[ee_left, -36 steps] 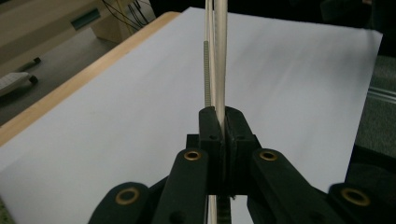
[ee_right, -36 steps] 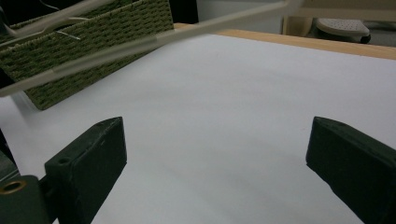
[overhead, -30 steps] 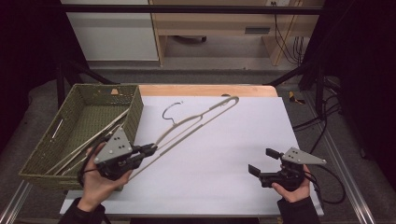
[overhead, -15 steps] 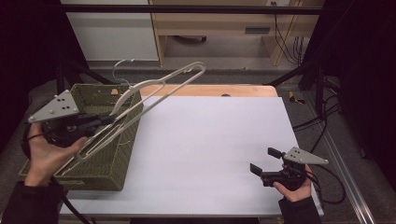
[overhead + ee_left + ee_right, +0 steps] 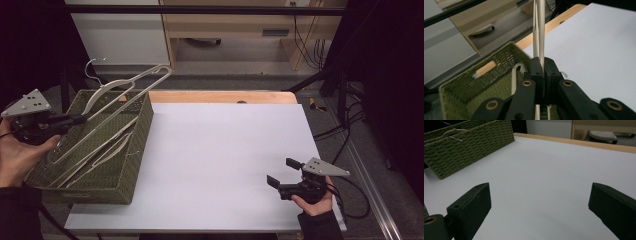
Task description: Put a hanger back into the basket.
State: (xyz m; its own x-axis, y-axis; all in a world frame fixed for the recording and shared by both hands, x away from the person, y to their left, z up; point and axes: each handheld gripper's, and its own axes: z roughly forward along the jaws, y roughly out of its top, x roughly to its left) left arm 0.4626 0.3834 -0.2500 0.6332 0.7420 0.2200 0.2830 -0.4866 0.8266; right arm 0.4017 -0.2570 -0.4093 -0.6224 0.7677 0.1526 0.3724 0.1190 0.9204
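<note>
On the white tabletop (image 5: pixel 225 160), a green basket (image 5: pixel 135 145) sits at the left edge. My left tool (image 5: pixel 82 119) pinches a pale hanger (image 5: pixel 127 90), probably by its lower bar, above the basket. My right tool (image 5: pixel 281 172) rests spread near the front right corner.

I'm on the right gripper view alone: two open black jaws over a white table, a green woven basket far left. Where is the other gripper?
Observer: In the high view the left gripper is at the basket's left side, above its rim.
Operator: Is it holding anything?
Observer: Yes. In the left gripper view its jaws are clamped shut on the thin bar of a pale hanger.
Operator: How does that hanger sit?
Observer: The high view shows it slanting up across the basket, with its wire hook raised beyond the far rim.
Operator: Is the basket empty under it?
Observer: No, other hangers lie inside on the bottom.
</note>
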